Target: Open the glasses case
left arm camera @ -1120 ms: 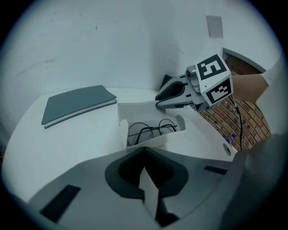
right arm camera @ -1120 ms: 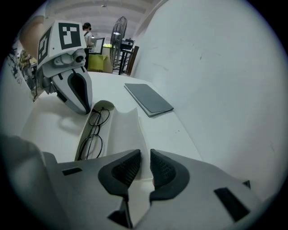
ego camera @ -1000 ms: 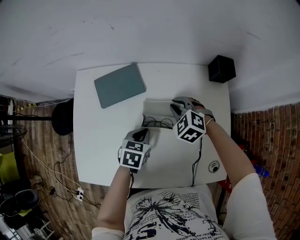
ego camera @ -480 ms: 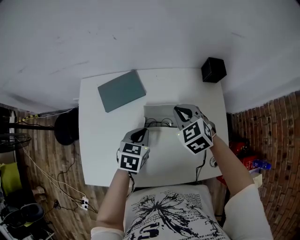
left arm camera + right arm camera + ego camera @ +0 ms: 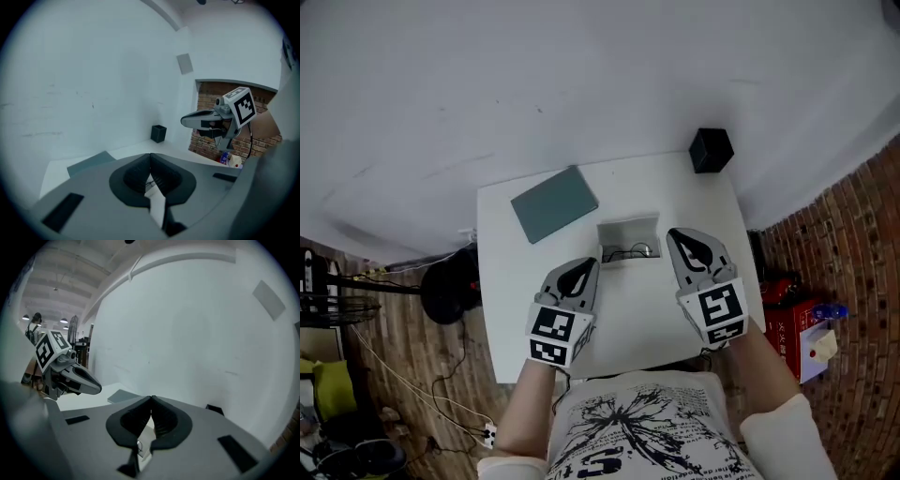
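Glasses case (image 5: 629,231) sits mid-table, a bit toward the far edge, white, lid looks already swung up and standing at the back. Glasses (image 5: 630,251) show in the lower half, so the opening itself reads as done.

Left gripper (image 5: 585,265) and right gripper (image 5: 682,236) hang on the near side of the case, one to each flank, both apart from it, not touching. Left fingers (image 5: 136,176) are pressed together with nothing between them; right fingers (image 5: 164,420) likewise closed and empty, only table and a bit of the case seen past the gap.

Step in hand, as I judge it: clearing away from the open case.

To do it well:
- keep both grippers high and on the near side, no sweep across the case
- right gripper is the nearer one to the lid's right corner, so don't swing it inward
- a standing lid probably drops back with a light knock, so no contact with the table (image 5: 502,281) edge or the case base
- fingers can stay closed, nothing to carry

Grey pad (image 5: 555,203) lies at the far left of the table, black box (image 5: 711,149) at the far right corner, both well apart from the case and out of the way.
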The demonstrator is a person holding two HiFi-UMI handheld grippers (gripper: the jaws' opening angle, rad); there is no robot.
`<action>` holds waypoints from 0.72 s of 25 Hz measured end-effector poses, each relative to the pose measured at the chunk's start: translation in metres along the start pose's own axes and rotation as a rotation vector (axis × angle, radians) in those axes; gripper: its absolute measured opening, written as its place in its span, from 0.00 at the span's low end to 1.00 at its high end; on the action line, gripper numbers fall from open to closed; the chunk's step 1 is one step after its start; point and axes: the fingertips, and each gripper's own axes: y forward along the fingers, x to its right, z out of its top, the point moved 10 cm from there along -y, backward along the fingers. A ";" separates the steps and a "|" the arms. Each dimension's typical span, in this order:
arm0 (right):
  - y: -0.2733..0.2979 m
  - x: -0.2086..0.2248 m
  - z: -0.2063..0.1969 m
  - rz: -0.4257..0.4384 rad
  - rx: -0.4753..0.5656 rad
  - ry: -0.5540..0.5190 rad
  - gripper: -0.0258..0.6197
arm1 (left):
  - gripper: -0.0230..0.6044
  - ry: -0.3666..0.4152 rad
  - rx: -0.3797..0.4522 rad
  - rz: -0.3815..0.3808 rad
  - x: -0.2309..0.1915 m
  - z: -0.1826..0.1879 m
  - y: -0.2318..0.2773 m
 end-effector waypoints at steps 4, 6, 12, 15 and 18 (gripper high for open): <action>-0.036 -0.012 0.015 -0.059 0.090 0.008 0.06 | 0.06 0.063 0.104 -0.036 0.004 0.021 -0.033; -0.050 -0.021 0.022 -0.072 0.129 0.007 0.06 | 0.06 0.078 0.156 -0.038 0.006 0.030 -0.051; -0.083 -0.037 0.039 -0.077 0.247 0.015 0.06 | 0.06 0.134 0.333 -0.051 0.016 0.049 -0.098; -0.094 -0.043 0.039 -0.058 0.259 0.019 0.06 | 0.06 0.133 0.404 -0.045 0.019 0.053 -0.115; -0.102 -0.045 0.035 -0.039 0.274 0.022 0.06 | 0.06 0.132 0.433 -0.032 0.024 0.055 -0.125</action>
